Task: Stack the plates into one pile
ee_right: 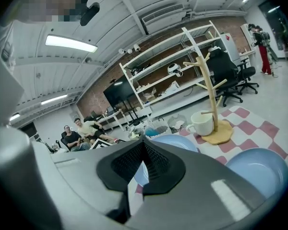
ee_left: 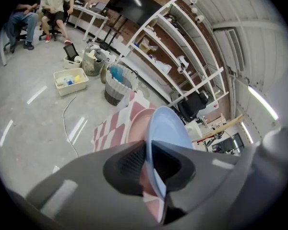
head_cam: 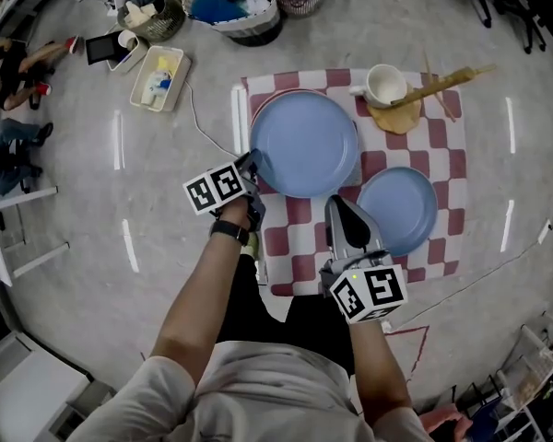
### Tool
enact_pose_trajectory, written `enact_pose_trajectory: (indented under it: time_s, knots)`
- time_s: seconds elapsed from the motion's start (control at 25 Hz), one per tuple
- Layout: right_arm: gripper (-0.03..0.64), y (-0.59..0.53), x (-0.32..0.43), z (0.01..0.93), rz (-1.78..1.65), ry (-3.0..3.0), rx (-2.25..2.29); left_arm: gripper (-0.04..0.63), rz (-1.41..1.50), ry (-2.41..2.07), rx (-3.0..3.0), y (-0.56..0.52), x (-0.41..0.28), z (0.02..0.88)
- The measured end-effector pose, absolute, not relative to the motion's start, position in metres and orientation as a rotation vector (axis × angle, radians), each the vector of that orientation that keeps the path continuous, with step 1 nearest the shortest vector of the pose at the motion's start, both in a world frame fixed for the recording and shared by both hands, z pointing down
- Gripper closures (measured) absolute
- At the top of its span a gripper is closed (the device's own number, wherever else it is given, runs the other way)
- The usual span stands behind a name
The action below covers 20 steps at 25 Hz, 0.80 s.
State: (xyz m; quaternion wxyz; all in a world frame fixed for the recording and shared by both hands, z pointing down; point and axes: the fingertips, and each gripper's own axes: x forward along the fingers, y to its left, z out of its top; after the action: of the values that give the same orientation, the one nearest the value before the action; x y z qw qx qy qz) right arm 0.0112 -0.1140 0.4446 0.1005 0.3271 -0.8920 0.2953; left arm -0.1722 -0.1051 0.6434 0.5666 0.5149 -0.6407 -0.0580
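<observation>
A large blue plate lies over a pink plate on a red-and-white checked cloth. My left gripper is shut on the large plate's left rim, and that side is tilted up off the pink plate. A smaller blue plate rests on the cloth to the right. My right gripper is shut and holds nothing. It hovers between the two blue plates, just left of the small one.
A white mug stands by a wooden mug tree at the cloth's far right. Baskets, a plastic box and a cable lie on the floor beyond. People sit far off to the left.
</observation>
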Motion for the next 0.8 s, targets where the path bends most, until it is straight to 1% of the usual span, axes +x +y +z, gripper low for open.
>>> enact_pose_trajectory:
  time_s: [0.68, 0.8]
  knots:
    - [0.611, -0.118, 0.019, 0.455, 0.896, -2.611, 0.945, 0.549, -0.182, -1.550, 1.151, -0.114, -0.187, 0.658]
    - [0.611, -0.115, 0.017, 0.455, 0.893, -2.607, 0.938, 0.531, -0.144, -1.562, 1.184, -0.115, -0.186, 0.655]
